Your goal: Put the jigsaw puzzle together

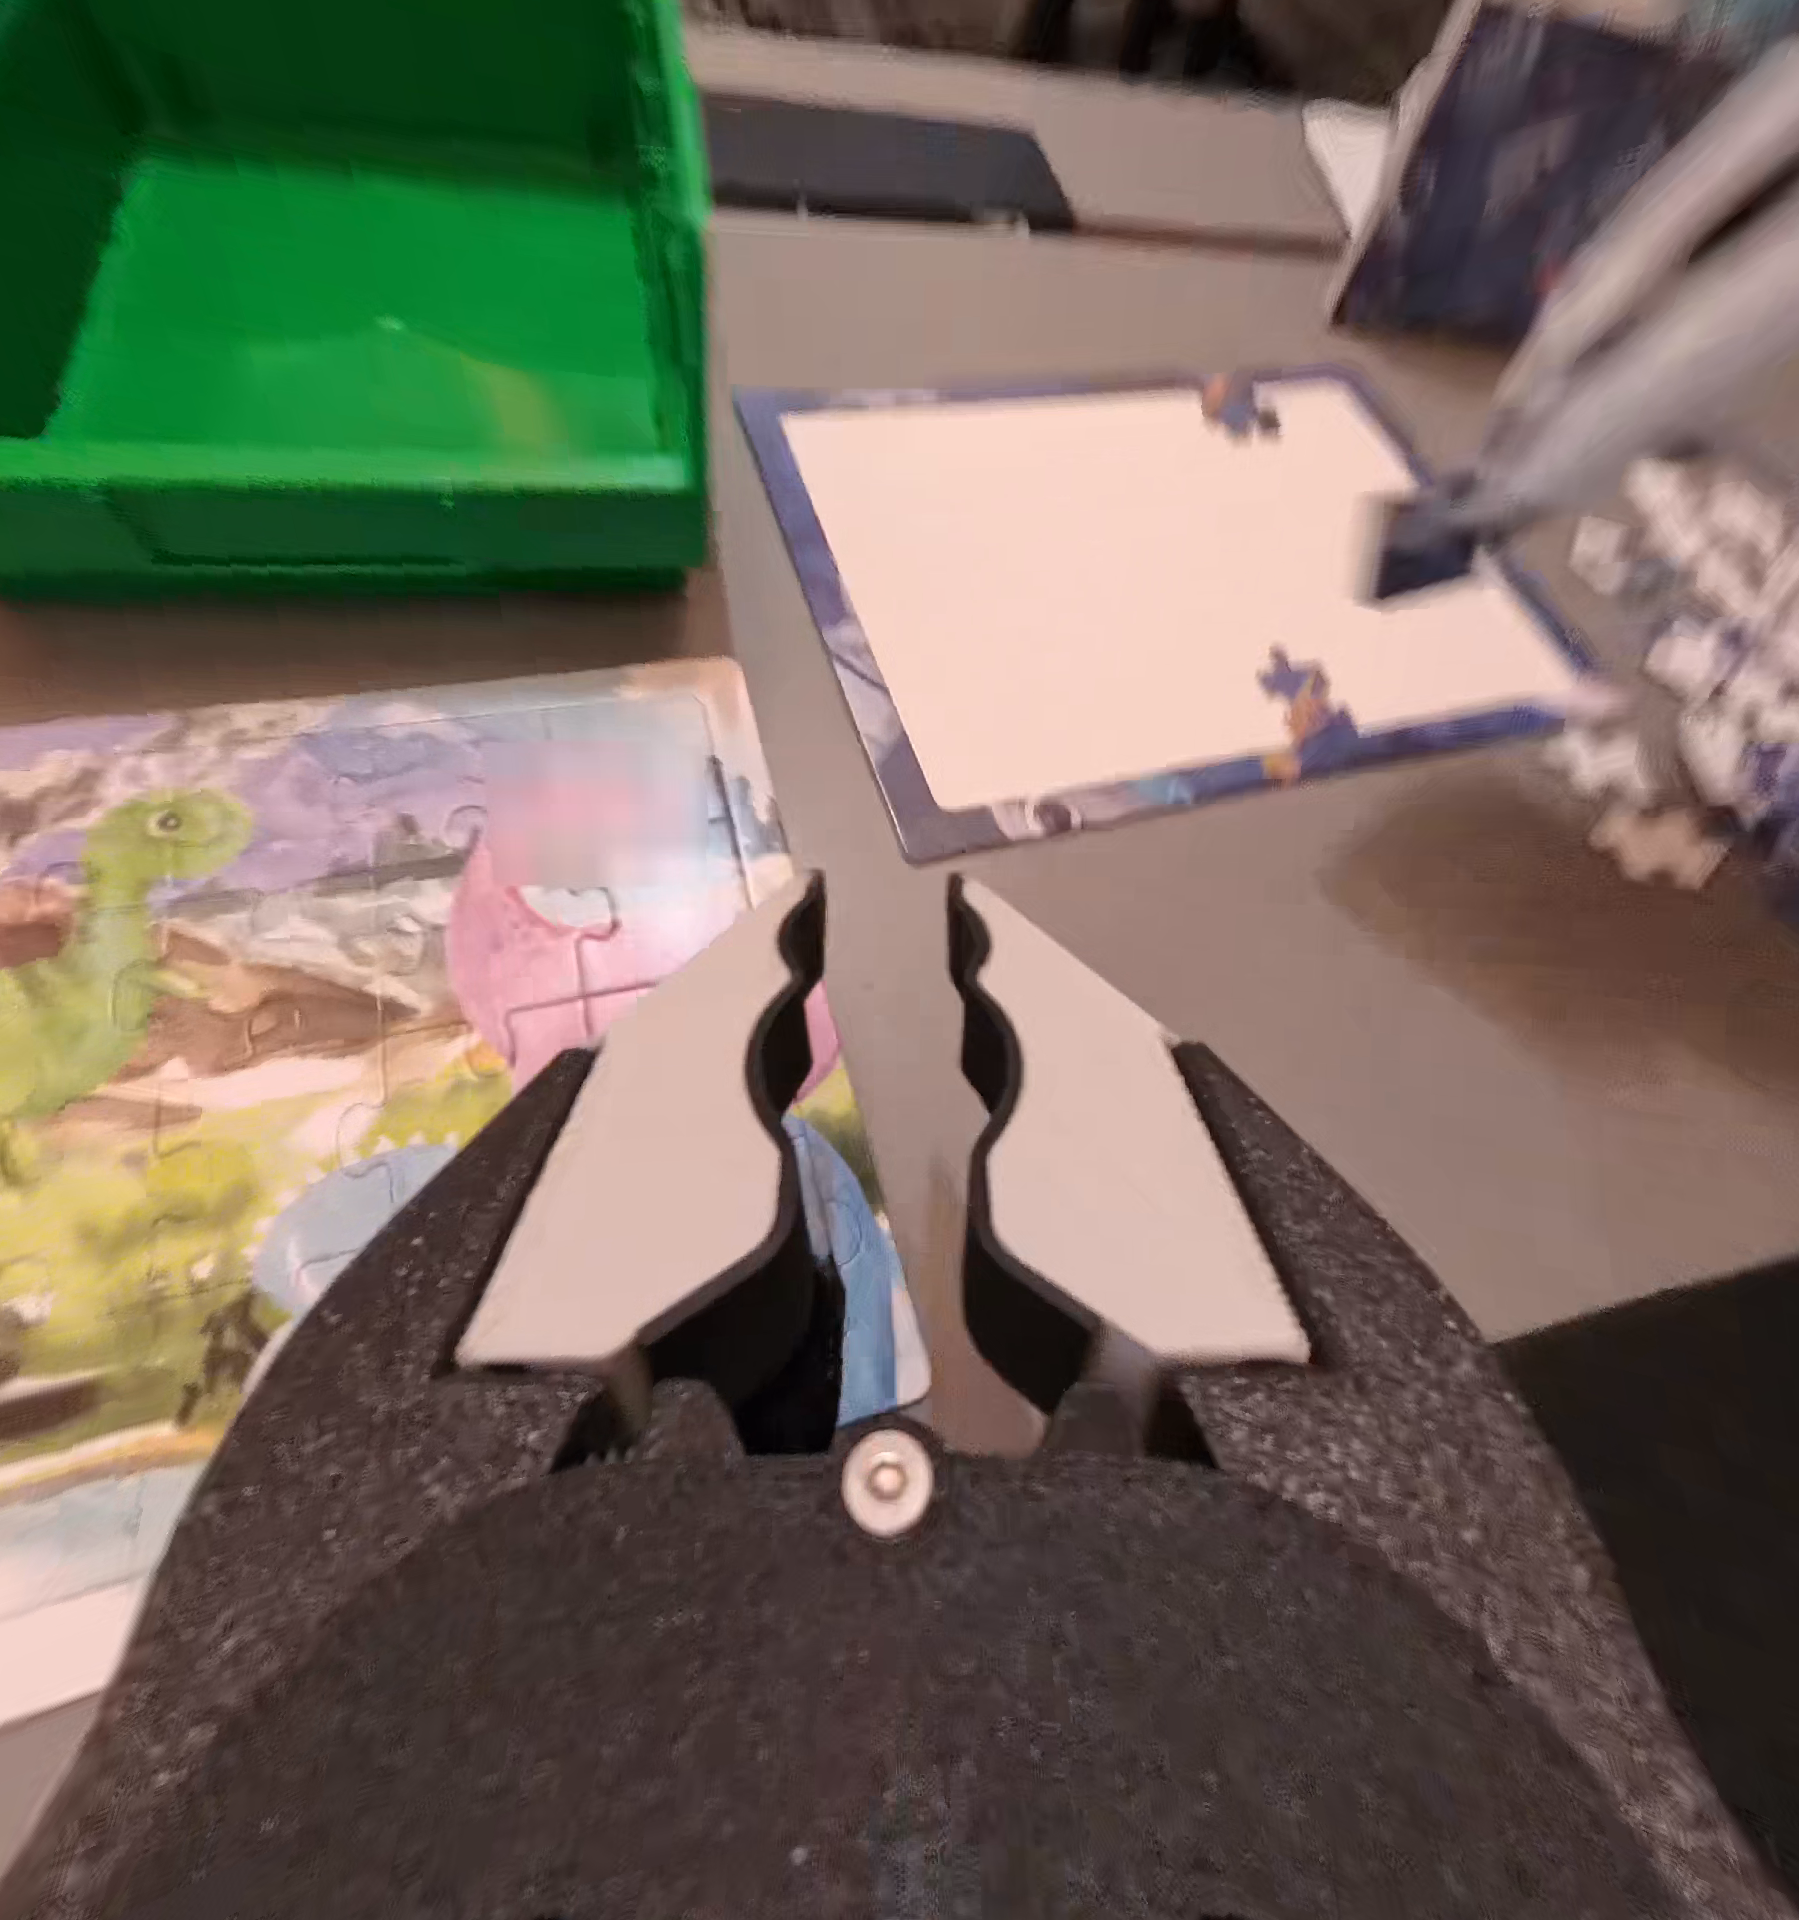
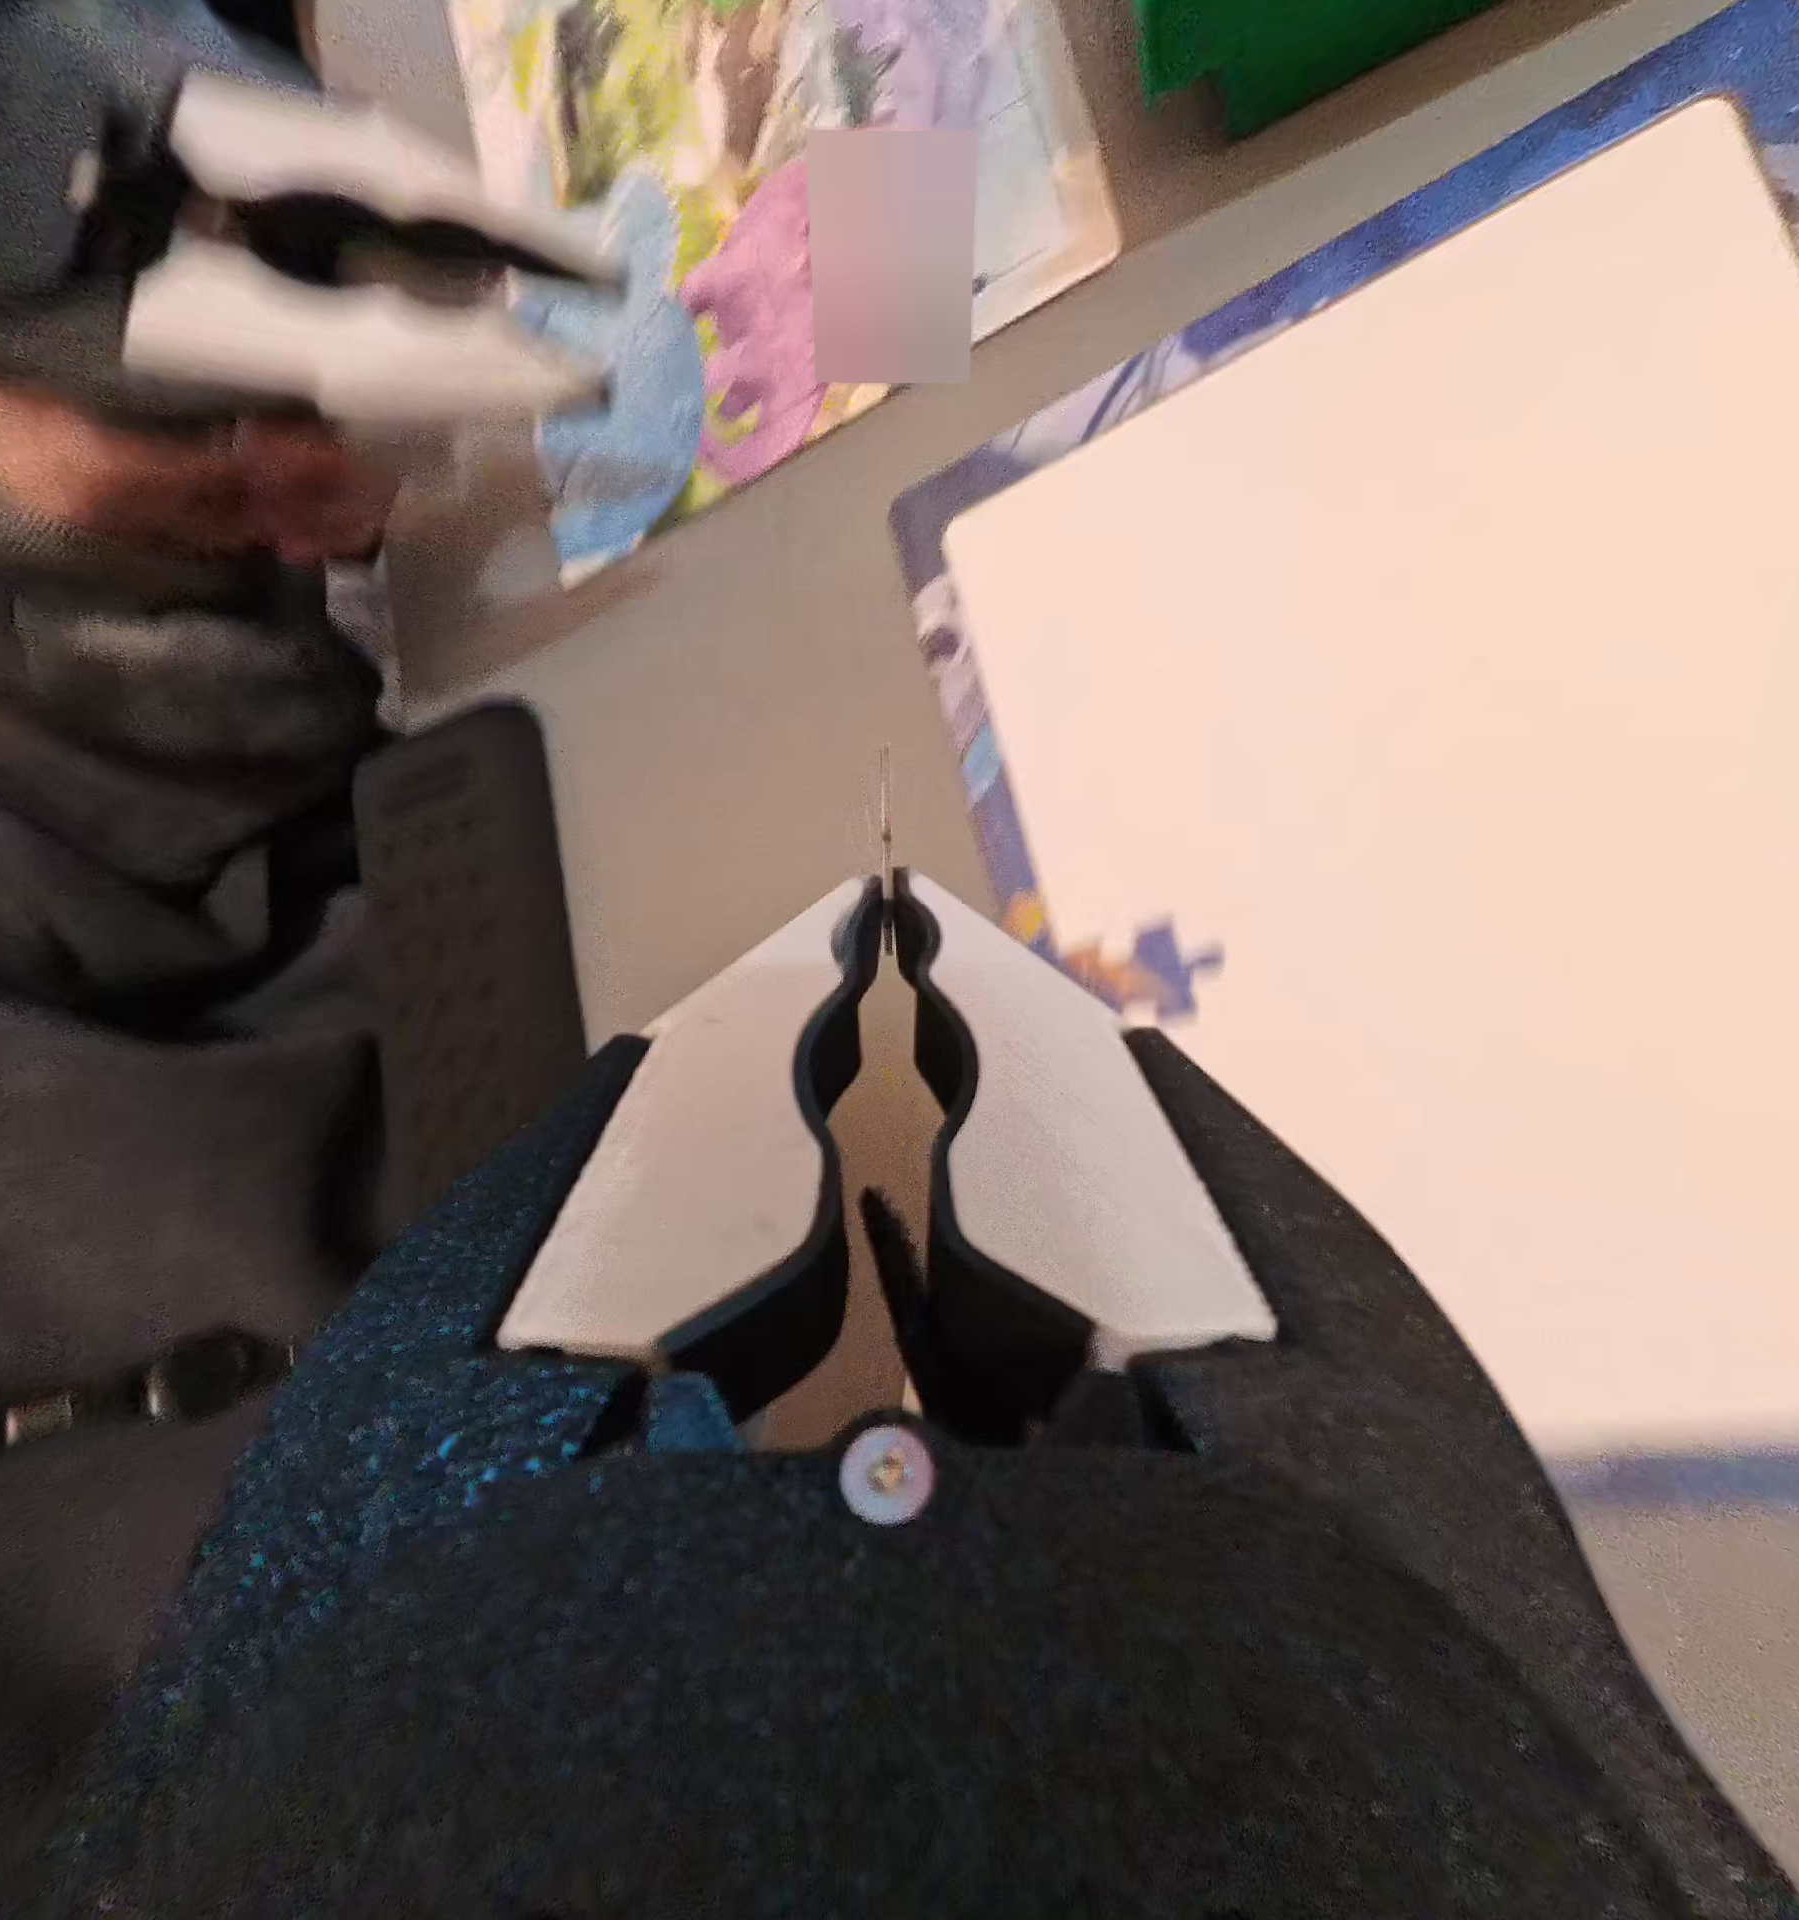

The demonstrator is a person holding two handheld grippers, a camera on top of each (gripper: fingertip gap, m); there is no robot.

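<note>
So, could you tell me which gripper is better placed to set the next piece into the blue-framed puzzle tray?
The right gripper. It is shut on a dark blue puzzle piece and hangs at the tray's edge. The left gripper is open and empty, over the table between the dinosaur puzzle and the tray.

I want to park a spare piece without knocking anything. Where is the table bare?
Bare table lies between the dinosaur puzzle and the blue-edged puzzle tray, running toward the left gripper. The tray's white inside is mostly open too. It is crowded right of the tray, at the loose pieces.
</note>
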